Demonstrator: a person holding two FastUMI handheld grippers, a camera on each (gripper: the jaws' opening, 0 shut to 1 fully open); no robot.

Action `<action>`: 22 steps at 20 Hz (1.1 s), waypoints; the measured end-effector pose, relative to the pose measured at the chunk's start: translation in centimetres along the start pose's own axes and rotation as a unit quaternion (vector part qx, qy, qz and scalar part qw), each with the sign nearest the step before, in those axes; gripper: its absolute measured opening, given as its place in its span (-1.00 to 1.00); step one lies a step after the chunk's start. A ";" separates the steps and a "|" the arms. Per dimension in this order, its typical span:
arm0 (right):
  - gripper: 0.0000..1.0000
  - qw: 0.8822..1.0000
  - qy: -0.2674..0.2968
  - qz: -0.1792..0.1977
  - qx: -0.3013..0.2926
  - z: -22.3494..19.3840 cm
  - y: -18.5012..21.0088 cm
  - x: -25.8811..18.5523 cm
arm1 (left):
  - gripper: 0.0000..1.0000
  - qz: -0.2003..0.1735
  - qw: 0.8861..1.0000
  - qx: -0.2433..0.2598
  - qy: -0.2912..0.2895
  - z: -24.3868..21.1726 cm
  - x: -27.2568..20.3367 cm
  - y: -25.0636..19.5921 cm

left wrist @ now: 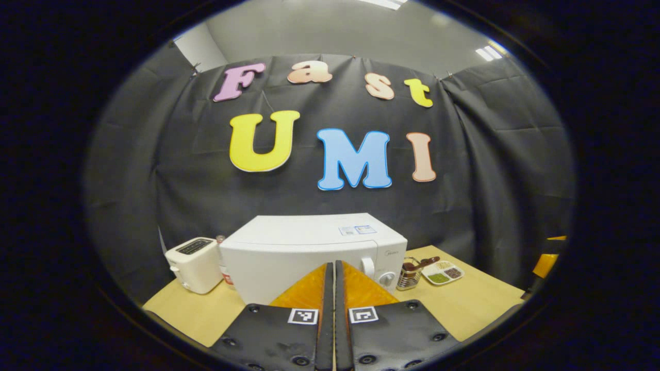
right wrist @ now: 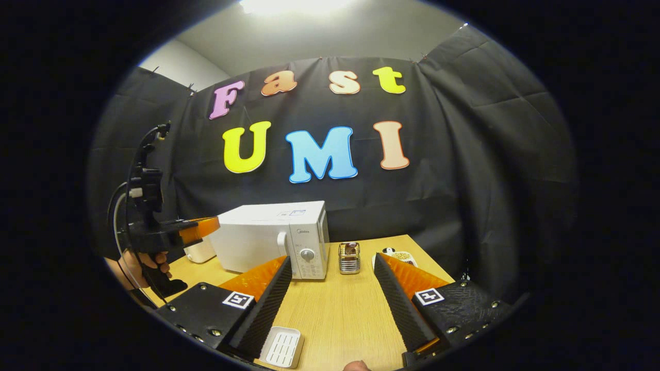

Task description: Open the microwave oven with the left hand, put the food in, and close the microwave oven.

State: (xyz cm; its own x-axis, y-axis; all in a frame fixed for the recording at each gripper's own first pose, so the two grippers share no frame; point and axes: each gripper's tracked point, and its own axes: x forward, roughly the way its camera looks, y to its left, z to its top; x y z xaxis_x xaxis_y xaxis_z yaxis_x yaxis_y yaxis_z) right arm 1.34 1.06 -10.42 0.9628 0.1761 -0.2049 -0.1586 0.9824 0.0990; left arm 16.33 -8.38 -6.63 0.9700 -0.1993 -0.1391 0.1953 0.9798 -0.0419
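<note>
My left gripper (left wrist: 331,265) had its two orange-backed fingers pressed together with nothing between them, pointing at the white microwave oven (left wrist: 314,252), which stood on the wooden table (left wrist: 464,304) against the black cloth wall with its door closed. A white toaster (left wrist: 195,264) sat just beside the microwave on one side, and on the other stood a small metal holder (left wrist: 410,274) with a divided white dish of food (left wrist: 442,272) near it. My right gripper (right wrist: 330,288) was held wide apart and empty, its ribbed black fingers (right wrist: 268,304) spread over the table (right wrist: 340,314). Between them, farther back, I saw the microwave (right wrist: 273,239) with its handle and dial facing me, the metal holder (right wrist: 349,257) just beside it, and the dish (right wrist: 397,255) partly hidden behind my right-hand finger. A small white ridged tray (right wrist: 281,346) lay on the table close to my left-hand finger. Off to the side, the left gripper (right wrist: 203,226) hung in the air near the microwave's closed door, a hand (right wrist: 149,263) wrapped around its handle
</note>
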 end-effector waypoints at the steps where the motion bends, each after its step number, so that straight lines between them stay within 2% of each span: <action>1: 0.96 1.000 0.002 0.011 -0.005 -0.2 0.2 -0.2 | -0.75 0.012 1.000 0.000 -0.008 0.5 -1.8 0.5; 2: 0.96 1.000 0.006 0.020 -0.010 -0.5 0.5 -0.5 | -0.84 0.021 1.000 -0.006 -0.013 1.0 -3.5 0.8; 6: 0.95 0.999 -0.011 0.034 -0.005 0.9 1.3 -1.4 | -0.84 0.042 0.999 -0.008 -0.029 2.4 -9.2 2.0; 8: 0.95 0.999 -0.017 0.034 -0.007 1.2 2.0 -1.7 | -0.84 0.047 0.998 0.005 -0.032 2.7 -11.3 2.9; 9: 0.95 0.999 -0.021 0.031 -0.008 1.4 2.3 -2.0 | -0.75 0.047 0.998 0.008 -0.031 2.6 -12.1 3.3; 10: 0.95 0.999 -0.026 0.030 -0.009 1.8 2.7 -2.1 | -0.84 0.046 0.998 0.010 -0.032 2.7 -13.0 3.6; 14: 0.95 0.999 -0.044 0.025 -0.017 2.9 4.8 -3.6 | -0.84 0.053 0.998 0.005 -0.032 3.0 -16.4 5.3; 17: 0.95 0.998 -0.050 0.025 -0.023 3.1 6.2 -4.6 | -0.72 0.063 0.997 0.005 -0.033 2.7 -18.4 6.7; 18: 0.95 0.998 -0.051 0.025 -0.021 3.1 6.7 -4.8 | -0.74 0.061 0.998 0.004 -0.029 2.7 -19.1 7.0; 20: 0.95 0.998 -0.053 0.024 -0.018 2.9 7.4 -5.1 | -0.40 0.055 0.998 0.006 -0.025 2.7 -19.7 7.2; 22: 0.95 0.998 -0.049 0.020 -0.022 2.6 7.8 -5.2 | 0.19 0.052 0.998 0.012 -0.037 3.6 -20.3 7.7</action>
State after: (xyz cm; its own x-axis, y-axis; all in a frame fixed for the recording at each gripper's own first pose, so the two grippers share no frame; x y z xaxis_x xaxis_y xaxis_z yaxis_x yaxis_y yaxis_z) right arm -4.30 7.62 -6.08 0.9720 0.2105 -0.1046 -0.2050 0.9769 0.0611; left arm -1.31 3.25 -0.54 0.9931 -0.0956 -0.0674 0.0954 0.9954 -0.0065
